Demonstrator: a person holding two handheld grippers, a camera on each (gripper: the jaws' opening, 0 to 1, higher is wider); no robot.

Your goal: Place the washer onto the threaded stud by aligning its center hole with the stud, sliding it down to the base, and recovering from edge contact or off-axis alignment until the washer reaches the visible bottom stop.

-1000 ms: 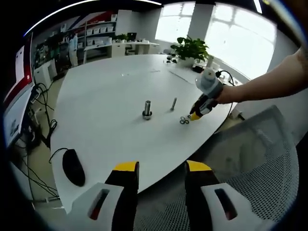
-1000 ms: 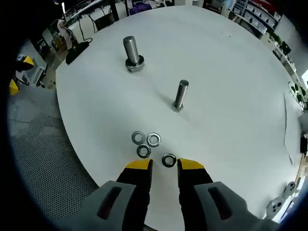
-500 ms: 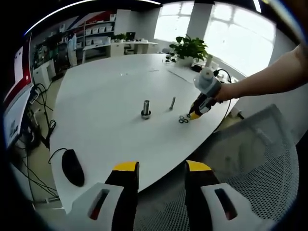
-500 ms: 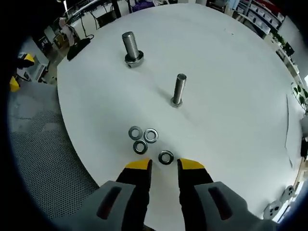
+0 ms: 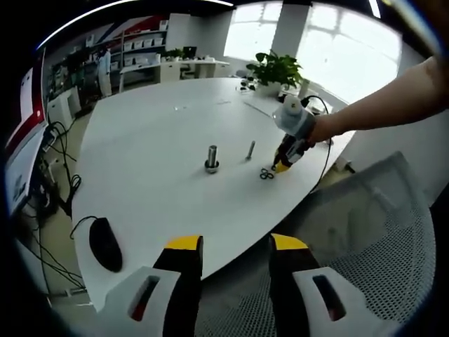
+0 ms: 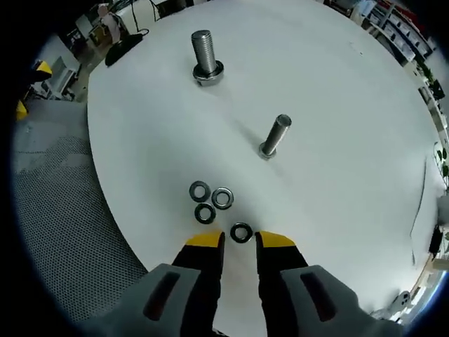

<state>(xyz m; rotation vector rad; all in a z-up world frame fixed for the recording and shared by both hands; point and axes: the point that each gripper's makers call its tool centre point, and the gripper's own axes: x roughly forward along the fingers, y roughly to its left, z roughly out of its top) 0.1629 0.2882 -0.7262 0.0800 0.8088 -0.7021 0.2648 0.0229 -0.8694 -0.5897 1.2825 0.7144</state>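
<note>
Over the last second the right tongs (image 6: 239, 240) have crept in on the loose washers, and the nearest small steel ring washer (image 6: 240, 232) now sits right at the gap between the yellow tips, where before it lay a little ahead of them. That reads as the end of the approach: the pick is next, and no washer has been lifted yet.

The right tongs stand slightly apart, holding nothing; the washer lies flat on the white round desk (image 6: 337, 105), just at or between the tips, though contact cannot be confirmed. Three more steel washers (image 6: 209, 201) cluster at about 11 o'clock from it, close enough that a careless close might nudge them.

The thin threaded steel stud (image 6: 274, 136) stands at 1 o'clock from the washer, leaning in the fisheye; the thicker threaded bolt with a washer at its base (image 6: 206, 58) lies further off at 11 o'clock.

The left tongs (image 5: 235, 247) hang open and empty off the near desk edge, above the grey mesh chair (image 5: 372, 232), with a black computer mouse (image 5: 106, 243) at 9 o'clock. They have stayed put.
</note>
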